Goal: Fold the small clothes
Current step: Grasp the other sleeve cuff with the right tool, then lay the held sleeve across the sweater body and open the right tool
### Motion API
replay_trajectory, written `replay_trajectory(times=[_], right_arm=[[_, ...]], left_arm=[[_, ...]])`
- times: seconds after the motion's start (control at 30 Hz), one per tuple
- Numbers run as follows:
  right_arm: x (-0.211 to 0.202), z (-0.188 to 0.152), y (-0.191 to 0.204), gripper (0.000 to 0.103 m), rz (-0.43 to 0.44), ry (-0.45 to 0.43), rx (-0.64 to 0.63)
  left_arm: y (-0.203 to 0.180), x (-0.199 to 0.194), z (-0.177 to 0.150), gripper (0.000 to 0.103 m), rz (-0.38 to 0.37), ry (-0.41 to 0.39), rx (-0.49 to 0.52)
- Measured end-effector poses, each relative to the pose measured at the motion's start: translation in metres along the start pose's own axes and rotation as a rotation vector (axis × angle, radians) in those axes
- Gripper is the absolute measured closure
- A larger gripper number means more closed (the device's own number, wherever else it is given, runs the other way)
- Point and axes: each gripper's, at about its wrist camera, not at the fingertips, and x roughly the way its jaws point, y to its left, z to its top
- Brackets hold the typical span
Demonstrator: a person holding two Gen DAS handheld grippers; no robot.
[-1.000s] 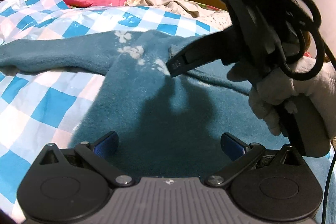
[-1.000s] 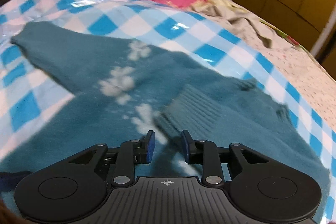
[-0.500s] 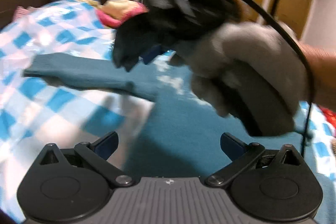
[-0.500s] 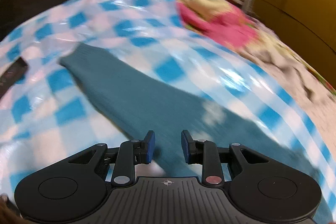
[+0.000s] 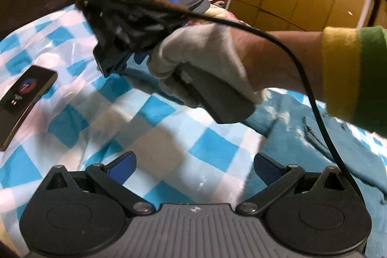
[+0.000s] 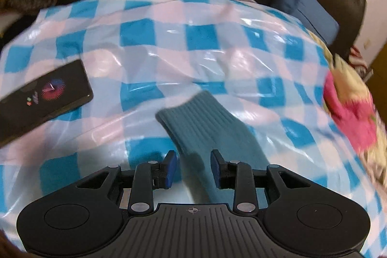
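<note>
A teal knitted sweater [image 5: 314, 149] lies on the blue-and-white checked plastic sheet [image 5: 169, 132]. Its left sleeve [image 6: 205, 117] stretches out flat, ribbed cuff towards the headboard. My right gripper [image 6: 193, 156] hovers over this sleeve just behind the cuff; its jaws are opening and the pads stand apart on either side of the sleeve without pressing it. In the left wrist view a gloved hand [image 5: 205, 59] carries the right gripper [image 5: 125, 63] above the sheet. My left gripper [image 5: 193, 162] is wide open over bare sheet beside the sweater's body, with nothing between its fingers.
A black phone [image 6: 43, 93] with a lit screen lies on the sheet left of the cuff, phone [image 5: 24, 93]. A pink and yellow blanket [image 6: 350, 117] is heaped at the right. A blue pillow [image 6: 304, 6] leans on the dark headboard.
My right gripper has swept left from the sweater's chest along the sleeve to the cuff, jaws slightly wider. My left gripper has swung left off the sweater onto the sheet. The phone came into view.
</note>
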Motion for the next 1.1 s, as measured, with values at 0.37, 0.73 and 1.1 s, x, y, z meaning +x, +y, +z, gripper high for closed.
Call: replay_trajectory(times=[0.37,0.73,1.1], right_arm=[[0.024,0.0,-0.002,0.096,-0.126,0.01,0.079],[-0.113,-0.039,-0.139,0.096,-0.197,-0.217,0.597],[-0.274,-0.256,-0.245,0.096,-0.471,-0.291,1.114]], left_arm=[[0.004,-0.007,-0.003,0.0,0.003,-0.005,-0.003],[-0.046,-0.03,0.012,0.0,-0.086,-0.096,0.142],[-0.149,-0.036,-0.005,0.0,-0.239,-0.12,0.386]])
